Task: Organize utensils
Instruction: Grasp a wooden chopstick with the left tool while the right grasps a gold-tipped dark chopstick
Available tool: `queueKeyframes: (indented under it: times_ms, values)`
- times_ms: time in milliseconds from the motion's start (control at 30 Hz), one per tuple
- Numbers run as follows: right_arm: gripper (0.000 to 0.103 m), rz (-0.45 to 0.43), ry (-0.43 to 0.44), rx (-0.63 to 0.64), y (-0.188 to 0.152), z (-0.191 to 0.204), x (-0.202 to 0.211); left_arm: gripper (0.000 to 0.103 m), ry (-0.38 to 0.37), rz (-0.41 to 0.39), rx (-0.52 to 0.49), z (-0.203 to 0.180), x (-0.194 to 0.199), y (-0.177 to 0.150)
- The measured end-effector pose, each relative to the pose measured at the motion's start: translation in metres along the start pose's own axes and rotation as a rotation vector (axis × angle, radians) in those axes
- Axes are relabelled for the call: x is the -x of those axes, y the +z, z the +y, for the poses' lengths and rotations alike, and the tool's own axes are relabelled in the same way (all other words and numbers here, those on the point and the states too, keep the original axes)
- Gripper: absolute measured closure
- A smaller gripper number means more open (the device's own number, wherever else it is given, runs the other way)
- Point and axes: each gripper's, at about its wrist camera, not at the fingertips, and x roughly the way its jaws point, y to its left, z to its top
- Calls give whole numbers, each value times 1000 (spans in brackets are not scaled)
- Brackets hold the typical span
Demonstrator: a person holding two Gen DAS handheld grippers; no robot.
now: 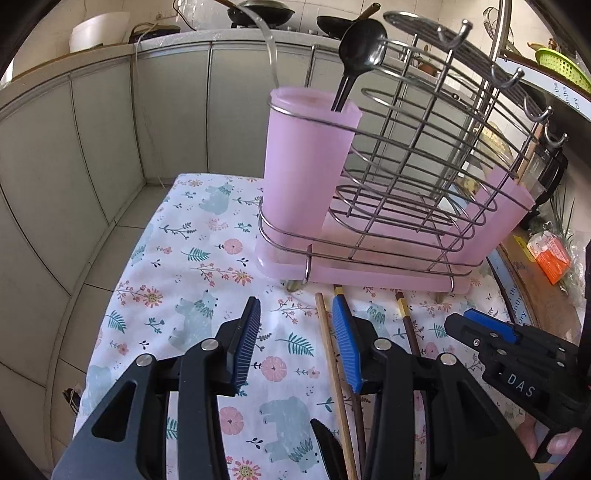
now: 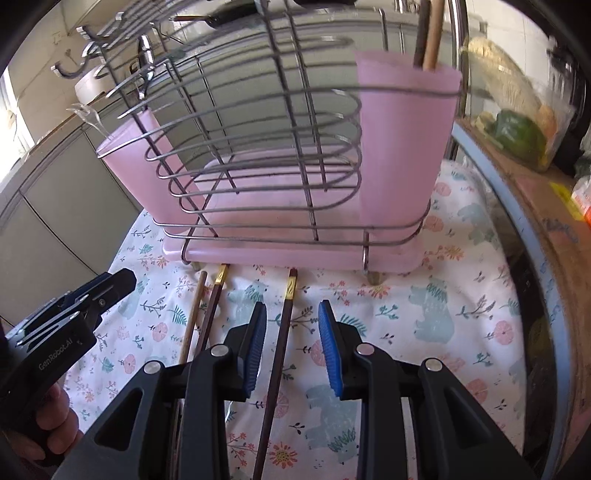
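Observation:
A wire utensil rack (image 1: 406,192) with a pink tray and two pink cups stands on the floral cloth. The left cup (image 1: 306,158) holds a black ladle (image 1: 360,48). The right cup (image 2: 402,140) holds two chopsticks (image 2: 430,33). Three chopsticks lie in front of the rack: a light wooden one (image 1: 334,373), a dark one (image 2: 212,314) and a dark gold-banded one (image 2: 279,350). A black serrated knife (image 1: 325,443) lies near my left gripper. My left gripper (image 1: 299,332) is open above the cloth. My right gripper (image 2: 291,339) is open, its jaws either side of the gold-banded chopstick.
The floral cloth (image 1: 192,258) covers a small table next to grey cabinets (image 1: 92,147). A cardboard box (image 2: 535,206) and bagged vegetables (image 2: 517,129) sit at the right. Pans (image 1: 258,13) stand on the far counter.

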Motion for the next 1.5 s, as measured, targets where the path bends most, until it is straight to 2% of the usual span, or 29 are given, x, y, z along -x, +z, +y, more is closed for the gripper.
queueKeyframes:
  times_ms: [233,367,467,567,633,733,867,1067,1100,1233,1367,1500]
  values:
    - [78,119,73,-73,3,-19,-28,62,-110,104,40,25,-14,-5]
    - [78,149,105,-84,10,-16,-42,62,-146,149,74,31,-21,-3]
    - [80,172,86,-74,14,-13,-55,67,-168,201,87,31,-31,3]
    - [88,205,81,-85,13,-14,-69,70,-177,243,70,22,-44,9]
    - [94,204,85,-85,13,-15,-72,76,-174,273,57,14,-52,11]
    - [94,198,91,-93,11,-21,-69,82,-154,316,39,4,-67,13]
    - [94,198,112,-118,6,-36,-58,84,-113,352,25,-5,-83,11]
    - [95,199,140,-163,-1,-56,-43,87,-77,367,-8,-13,-91,9]
    - [95,195,143,-170,-2,-59,-39,95,-78,369,-11,-13,-91,9]
    - [95,164,169,-172,-4,-60,-26,96,-104,381,20,-8,-86,12]
    - [96,97,207,-157,-5,-57,-3,97,-139,355,48,2,-68,19]
    - [97,5,217,-120,-4,-53,28,97,-183,289,49,10,-38,26]
